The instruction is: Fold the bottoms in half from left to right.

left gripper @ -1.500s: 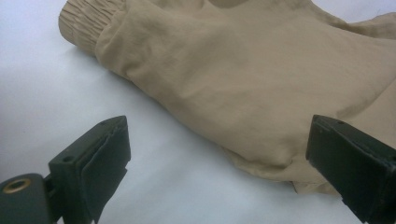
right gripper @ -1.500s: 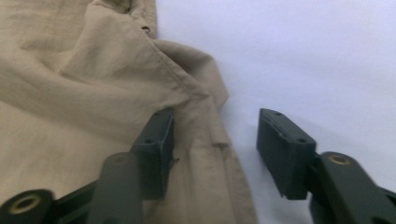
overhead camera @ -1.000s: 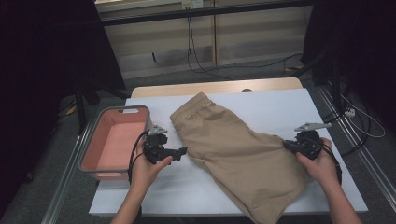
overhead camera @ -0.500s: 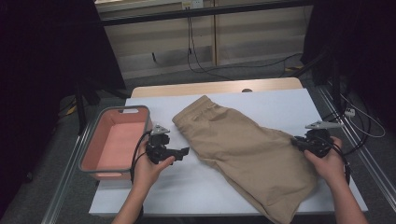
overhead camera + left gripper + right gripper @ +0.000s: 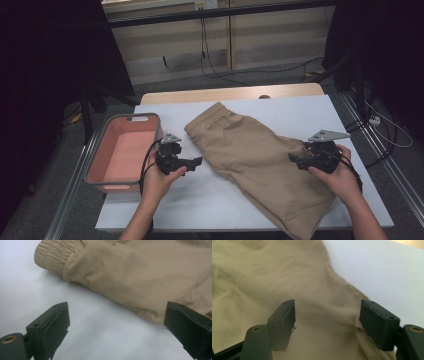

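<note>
The tan shorts lie flat across the middle of the white table in the high view, waistband toward the upper left and the leg hem running down to the lower right near the table's front edge. A second ago the cloth sat steeper and more bunched under my right hand; now it has swung out longer and flatter toward the right. My right gripper sits at the cloth's right edge, and its jaws have just been opening: in the right gripper view they stand apart over the fabric with cloth below and between them, not pinched. My left gripper hovers in the same spot as before, just left of the shorts, jaws spread wide with only bare table between them. The pink bin remains at the left edge.
</note>
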